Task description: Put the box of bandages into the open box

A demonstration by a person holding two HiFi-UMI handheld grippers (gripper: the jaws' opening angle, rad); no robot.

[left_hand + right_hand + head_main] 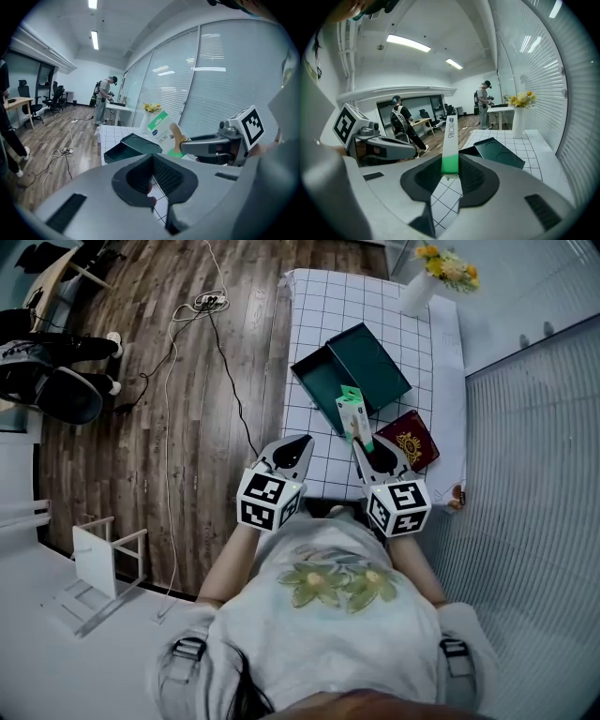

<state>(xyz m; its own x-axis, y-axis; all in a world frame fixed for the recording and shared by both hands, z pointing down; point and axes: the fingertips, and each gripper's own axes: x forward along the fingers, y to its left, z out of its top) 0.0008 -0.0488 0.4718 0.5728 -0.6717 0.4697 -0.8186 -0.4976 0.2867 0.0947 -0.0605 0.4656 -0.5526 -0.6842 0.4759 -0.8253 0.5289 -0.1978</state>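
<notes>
Item: bandage box [351,412], white with green ends, clamped by its lower green end between the jaws of the right gripper [450,163]. It is held upright above the near part of the table [375,306], just beside the near edge of the open box [375,367] and not inside it. Open box: dark green, lying on the checked white table cover with its two halves spread side by side. Left gripper [152,157]: jaws drawn together with nothing between them, held above the near left corner of the table beside the right gripper. Also on the table: a dark red booklet [410,441] to the right of the bandage box, and a white vase of yellow flowers [419,289] at the far end. Beyond the table: wood floor [187,381] with a trailing cable [202,304].
</notes>
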